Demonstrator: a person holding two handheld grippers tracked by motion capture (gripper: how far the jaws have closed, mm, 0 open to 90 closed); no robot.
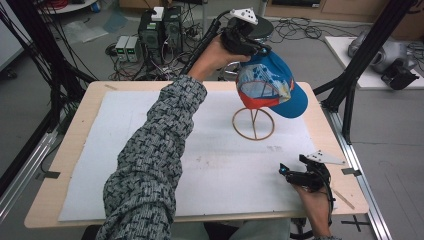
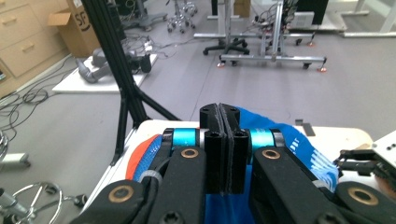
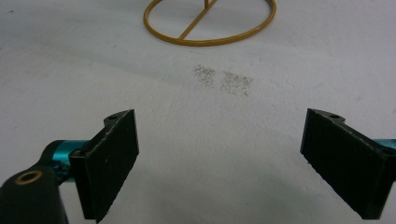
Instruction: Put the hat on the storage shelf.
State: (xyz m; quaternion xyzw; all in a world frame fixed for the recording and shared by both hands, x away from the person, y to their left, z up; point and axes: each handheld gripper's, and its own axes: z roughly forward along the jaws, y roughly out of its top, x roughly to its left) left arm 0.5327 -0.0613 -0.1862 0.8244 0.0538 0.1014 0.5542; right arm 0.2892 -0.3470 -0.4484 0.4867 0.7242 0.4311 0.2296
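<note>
Patterned grey knit sleeve (image 1: 150, 165) reaches far across the white foam mat (image 1: 125, 150), its left gripper (image 1: 245, 42) clenched on a blue-and-orange fabric cap (image 1: 270, 85) held above the round brass-coloured wire stand (image 1: 253, 124). Near right, the right gripper (image 1: 292, 172) rests low, jaws spread wide.

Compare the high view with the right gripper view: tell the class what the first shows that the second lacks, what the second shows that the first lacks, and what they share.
High view alone: the left gripper raised above the table's far edge, shut on a blue and orange cap that hangs over the wire stand; also the patterned sleeve and the wooden table.

Right gripper view alone: the right gripper from close up, jaws wide apart with nothing between them, and a grey smudge seen in detail.

Both: the stand's round wire base and the white mat.
</note>
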